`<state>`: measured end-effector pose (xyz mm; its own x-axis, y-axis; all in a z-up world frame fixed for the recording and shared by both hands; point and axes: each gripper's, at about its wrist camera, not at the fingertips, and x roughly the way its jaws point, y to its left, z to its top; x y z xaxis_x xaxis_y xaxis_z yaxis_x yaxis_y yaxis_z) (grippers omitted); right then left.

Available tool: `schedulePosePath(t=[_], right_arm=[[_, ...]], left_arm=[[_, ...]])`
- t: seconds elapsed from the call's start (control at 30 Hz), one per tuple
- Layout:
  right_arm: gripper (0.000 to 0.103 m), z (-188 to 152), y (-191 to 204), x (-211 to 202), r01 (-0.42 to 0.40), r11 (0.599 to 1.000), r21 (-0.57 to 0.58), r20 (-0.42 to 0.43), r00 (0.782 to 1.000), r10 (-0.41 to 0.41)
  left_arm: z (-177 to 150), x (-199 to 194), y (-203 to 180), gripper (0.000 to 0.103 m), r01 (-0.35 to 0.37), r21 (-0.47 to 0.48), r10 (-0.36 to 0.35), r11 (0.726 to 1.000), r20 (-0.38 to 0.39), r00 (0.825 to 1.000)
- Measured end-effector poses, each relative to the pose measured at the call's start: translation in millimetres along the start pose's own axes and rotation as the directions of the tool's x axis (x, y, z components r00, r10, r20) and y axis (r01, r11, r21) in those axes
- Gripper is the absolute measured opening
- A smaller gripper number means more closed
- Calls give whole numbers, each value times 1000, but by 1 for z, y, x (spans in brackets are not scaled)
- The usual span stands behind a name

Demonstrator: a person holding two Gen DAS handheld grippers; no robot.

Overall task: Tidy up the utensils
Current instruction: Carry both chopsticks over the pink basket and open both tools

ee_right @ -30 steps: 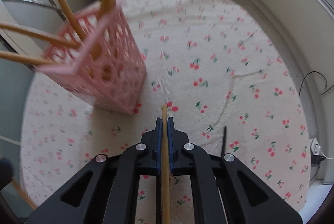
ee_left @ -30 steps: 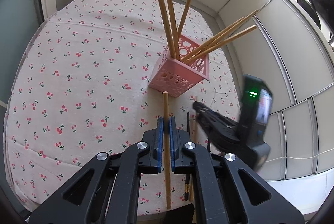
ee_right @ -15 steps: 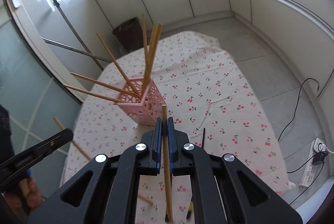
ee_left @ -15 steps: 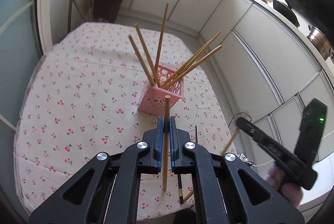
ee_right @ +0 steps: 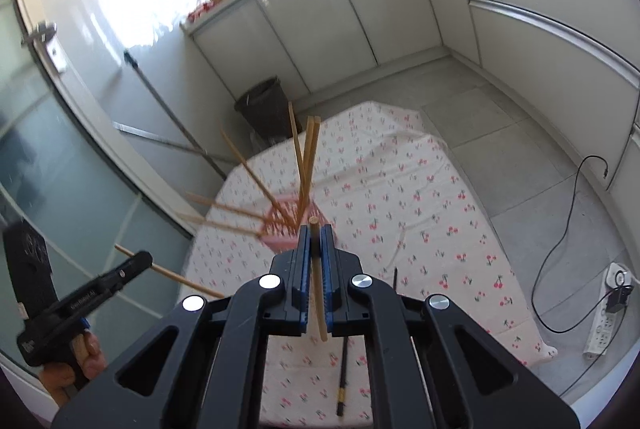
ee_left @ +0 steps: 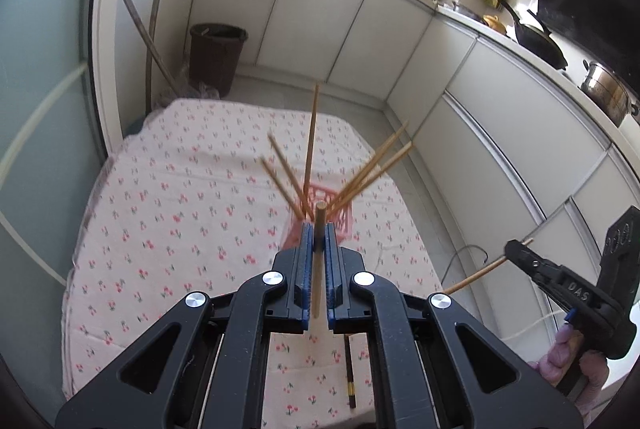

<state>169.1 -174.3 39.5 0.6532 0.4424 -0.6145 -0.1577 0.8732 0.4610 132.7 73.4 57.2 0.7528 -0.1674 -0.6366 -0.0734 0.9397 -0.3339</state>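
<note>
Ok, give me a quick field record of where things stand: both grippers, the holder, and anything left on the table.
left gripper: shut on a wooden chopstick
right gripper: shut on a wooden chopstick
pink holder: upright on the cherry-print tablecloth, several wooden chopsticks fanned out of it
dark chopstick: lying on the cloth near the table's front edge, not held
position: both grippers above the table, holder ahead of each

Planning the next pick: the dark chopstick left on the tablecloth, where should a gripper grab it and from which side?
Grip the dark chopstick on its plain shaft past the gold band, coming from straight above with the jaws across its width. It lies flat on the tablecloth, alone and thin, so a side approach would likely find nothing to catch. Both the left gripper and right gripper hold bamboo chopsticks now.
</note>
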Motion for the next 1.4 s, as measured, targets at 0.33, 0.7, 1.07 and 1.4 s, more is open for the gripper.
schedulePosePath(t=[0.33,0.7,1.07,1.4], right_arm=[[5,48,-10,-24,-77,991,114,144,988,60],[5,76,-23,-19,-94,983,158,182,981,64],[5,84,-9,2,-61,984,167,191,981,28],[5,95,41,42,19,998,54,219,975,-30]], left_arm=[[64,-13,-28,5,-18,18,15,1000,110,994],[97,54,-56,12,-89,67,87,994,33,996],[55,15,3,37,-41,-152,57,988,105,993],[31,29,52,38,-90,-237,90,967,-9,996]])
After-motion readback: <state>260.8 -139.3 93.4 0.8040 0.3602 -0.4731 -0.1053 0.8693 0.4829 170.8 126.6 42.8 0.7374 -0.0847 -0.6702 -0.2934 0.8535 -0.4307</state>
